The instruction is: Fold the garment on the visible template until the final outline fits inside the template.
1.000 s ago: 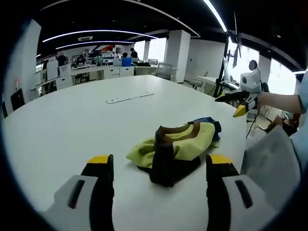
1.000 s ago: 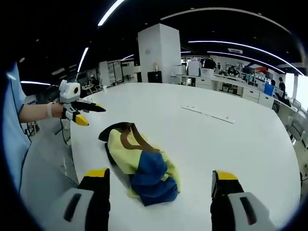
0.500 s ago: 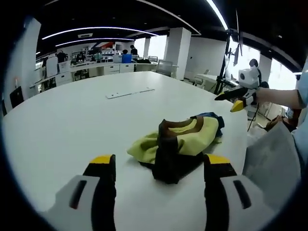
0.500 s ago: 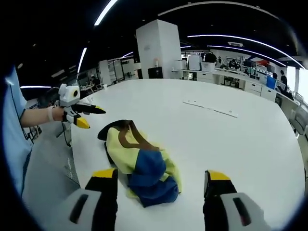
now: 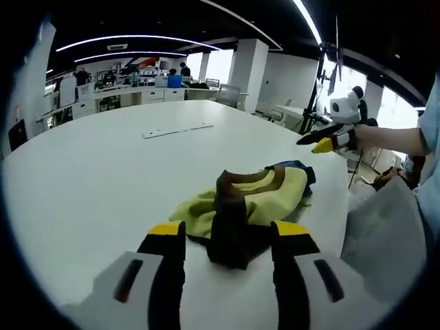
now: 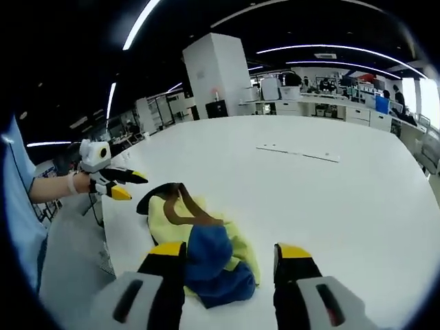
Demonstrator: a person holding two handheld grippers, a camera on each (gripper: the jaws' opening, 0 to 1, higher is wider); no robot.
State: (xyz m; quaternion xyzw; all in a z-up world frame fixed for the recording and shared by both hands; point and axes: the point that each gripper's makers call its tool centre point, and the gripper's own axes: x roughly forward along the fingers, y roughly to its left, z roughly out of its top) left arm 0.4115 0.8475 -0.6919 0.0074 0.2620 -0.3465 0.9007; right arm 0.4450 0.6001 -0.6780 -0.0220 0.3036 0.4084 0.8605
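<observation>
Your left gripper (image 5: 223,242) has its fingers spread, holding nothing, and they hover low over the worktop (image 5: 89,179) with the dark brown end of the garment (image 5: 244,206) lying just ahead, between the two yellow tips. Your right gripper (image 6: 230,265) is likewise spread and holding nothing; its tips frame the blue end of the same garment (image 6: 199,240) from the opposite side.

That is the relation your next move turns on. The garment is a crumpled heap near the worktop's edge, and its long axis runs roughly from one gripper to the other: brown collar and dark part toward your left, blue part toward your right, yellow in the middle. Each gripper is about equally near its own end, so each could take hold without crossing over. Whether either tip touches the cloth cannot be told from here; they look just short of it.

Counting: one garment, two grippers. Further out on the white worktop lies one thin pale strip (image 5: 177,129), well apart from the heap. No template outline can be made out around or under the garment, so you will have to judge the fit by what shows once the cloth is spread. Folding looks not yet begun.
</observation>
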